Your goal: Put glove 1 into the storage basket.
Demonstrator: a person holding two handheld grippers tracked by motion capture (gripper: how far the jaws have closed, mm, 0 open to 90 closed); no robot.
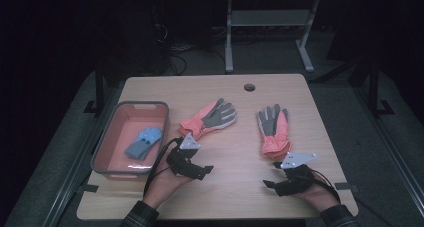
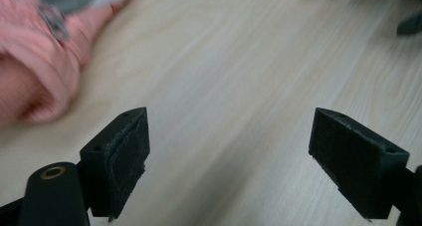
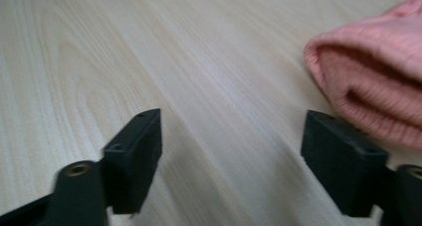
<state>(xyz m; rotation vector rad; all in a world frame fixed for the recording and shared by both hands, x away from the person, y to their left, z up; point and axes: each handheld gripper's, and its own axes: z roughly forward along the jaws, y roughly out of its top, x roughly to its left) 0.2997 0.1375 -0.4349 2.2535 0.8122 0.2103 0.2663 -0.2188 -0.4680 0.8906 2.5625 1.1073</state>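
Note:
Two pink gloves with grey palms lie on the wooden table (image 1: 235, 152). One glove (image 1: 210, 118) lies slanted left of centre, the other glove (image 1: 273, 128) points away right of centre. My left gripper (image 1: 204, 170) hovers low just in front of the slanted glove's cuff (image 2: 35, 71), open, with bare wood between its pads. My right gripper (image 1: 270, 185) sits near the front edge, just in front of the other glove's ribbed cuff (image 3: 378, 81). It is open too, nothing between its fingers.
A pink bin with a grey rim (image 1: 107, 137) stands at the table's left side, with a small blue glove (image 1: 145, 143) inside. A round hole (image 1: 249, 87) marks the table's far edge. A metal table frame (image 1: 270, 22) stands on the floor beyond.

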